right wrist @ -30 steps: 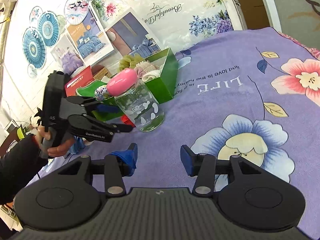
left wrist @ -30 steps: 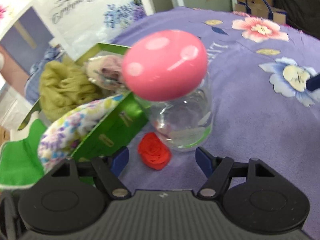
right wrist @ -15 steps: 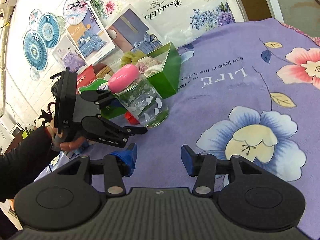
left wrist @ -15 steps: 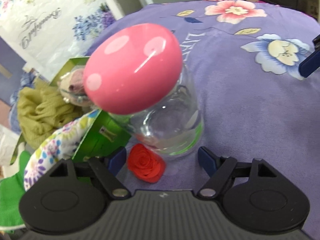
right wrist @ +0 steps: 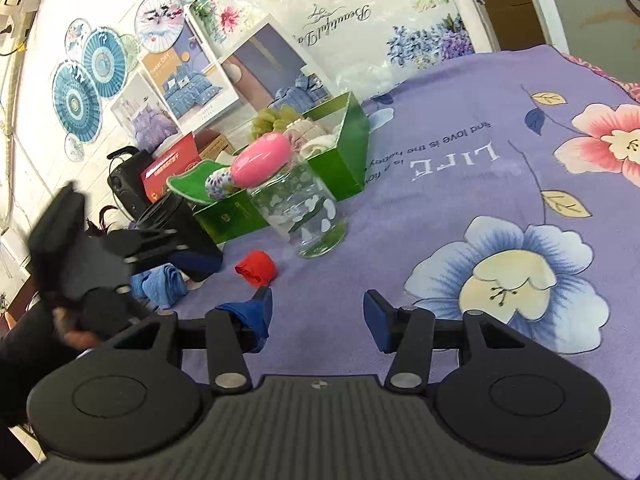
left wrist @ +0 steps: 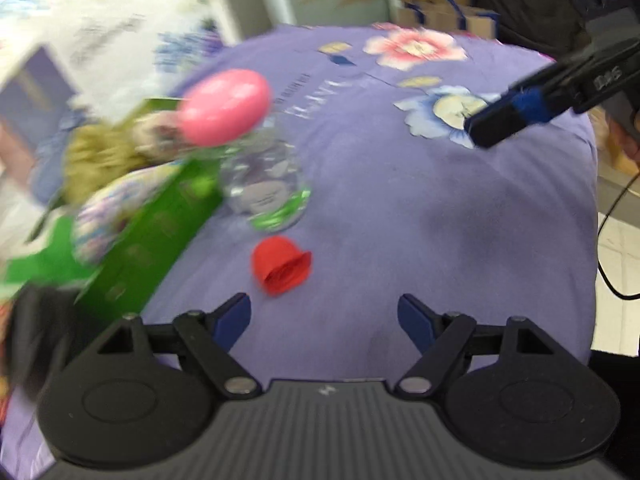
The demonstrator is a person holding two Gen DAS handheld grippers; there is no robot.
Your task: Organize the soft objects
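Observation:
A red fabric rose (left wrist: 281,265) lies on the purple flowered cloth (left wrist: 440,220), just ahead of my open, empty left gripper (left wrist: 324,320). It also shows in the right wrist view (right wrist: 256,268). Beyond it stands a glass jar (left wrist: 264,192) with a pink egg-shaped soft object (left wrist: 224,106) on top. A green box (right wrist: 340,148) holds soft items: an olive cloth (left wrist: 100,156), a floral cloth (left wrist: 116,208). My right gripper (right wrist: 318,314) is open and empty over the cloth. A blue cloth (right wrist: 160,284) lies at the left.
The left view is blurred by motion. A black speaker (right wrist: 124,184) and a red box (right wrist: 172,168) stand behind the green box. Bedding packages (right wrist: 192,84) lean against the wall. The right gripper's finger (left wrist: 516,116) reaches into the left view at upper right.
My left gripper has pulled back from the jar, so jar and pink object look smaller and farther. The red rose now lies clear ahead of the fingers. The right gripper barely moved.

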